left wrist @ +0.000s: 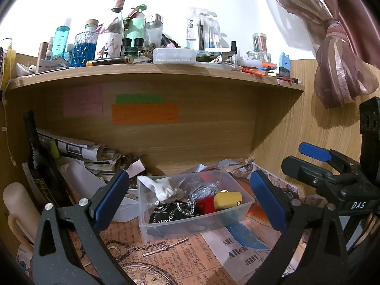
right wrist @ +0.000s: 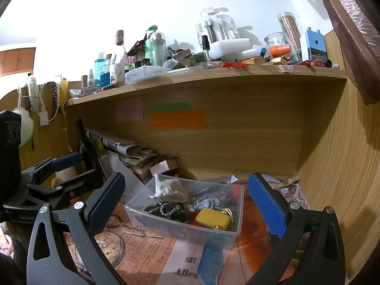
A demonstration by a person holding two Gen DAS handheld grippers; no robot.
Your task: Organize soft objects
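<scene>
A clear plastic bin (left wrist: 166, 225) (right wrist: 154, 220) sits on the newspaper-print desk mat under the shelf. It holds a yellow pouch (left wrist: 228, 200) (right wrist: 213, 218), a red soft item (left wrist: 205, 205), a black chained pouch (left wrist: 171, 211) (right wrist: 166, 210), a silver glittery item (left wrist: 201, 190) (right wrist: 209, 200) and a white soft piece (left wrist: 161, 185) (right wrist: 166, 186). My left gripper (left wrist: 190, 201) is open and empty, its fingers either side of the bin. My right gripper (right wrist: 187, 206) is open and empty, also framing the bin. Each gripper shows in the other's view: the right one (left wrist: 315, 163), the left one (right wrist: 54, 173).
A wooden shelf (left wrist: 154, 73) (right wrist: 213, 76) above is crowded with bottles and jars. Stacked papers and books (left wrist: 78, 152) (right wrist: 133, 154) and a dark bottle (left wrist: 38, 154) stand at the back left. A wooden side panel (right wrist: 332, 166) closes the right. A pink curtain (left wrist: 337, 47) hangs at upper right.
</scene>
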